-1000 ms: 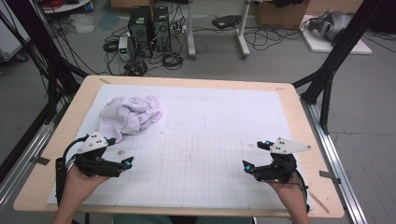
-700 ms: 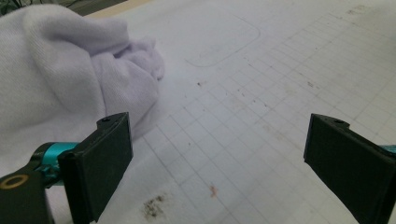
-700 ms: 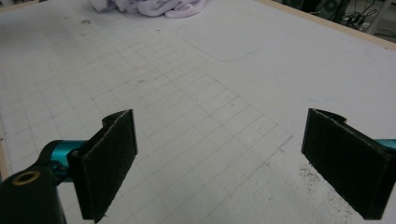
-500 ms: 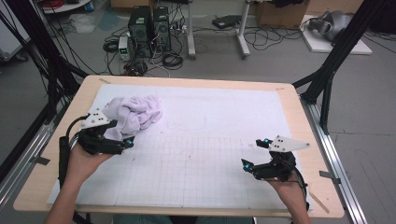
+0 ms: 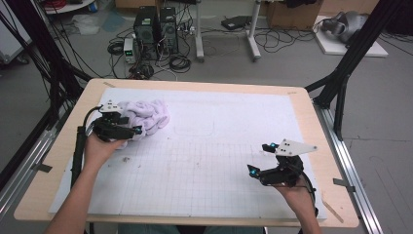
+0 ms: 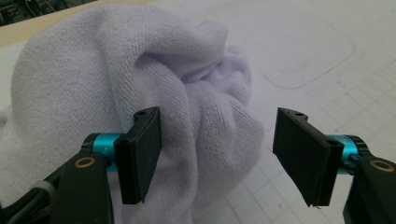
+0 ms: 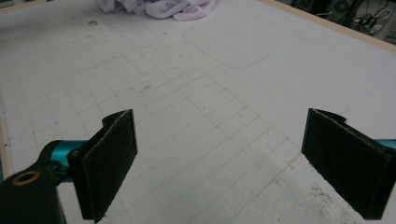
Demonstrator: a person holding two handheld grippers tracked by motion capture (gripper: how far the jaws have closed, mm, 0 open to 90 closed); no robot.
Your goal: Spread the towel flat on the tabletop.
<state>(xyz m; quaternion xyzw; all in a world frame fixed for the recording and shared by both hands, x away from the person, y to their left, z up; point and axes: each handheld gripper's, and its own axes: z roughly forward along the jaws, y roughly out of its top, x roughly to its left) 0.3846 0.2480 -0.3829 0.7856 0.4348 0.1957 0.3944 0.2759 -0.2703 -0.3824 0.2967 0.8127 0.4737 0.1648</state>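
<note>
The lavender towel (image 6: 140,93) bulges between the left gripper (image 6: 219,154), whose jaws have just been closing yet don't clamp it, while the right gripper (image 7: 219,163) gapes well apart.

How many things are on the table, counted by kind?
Towel: 1
Tool: 2, left and right
Total: 3
</note>
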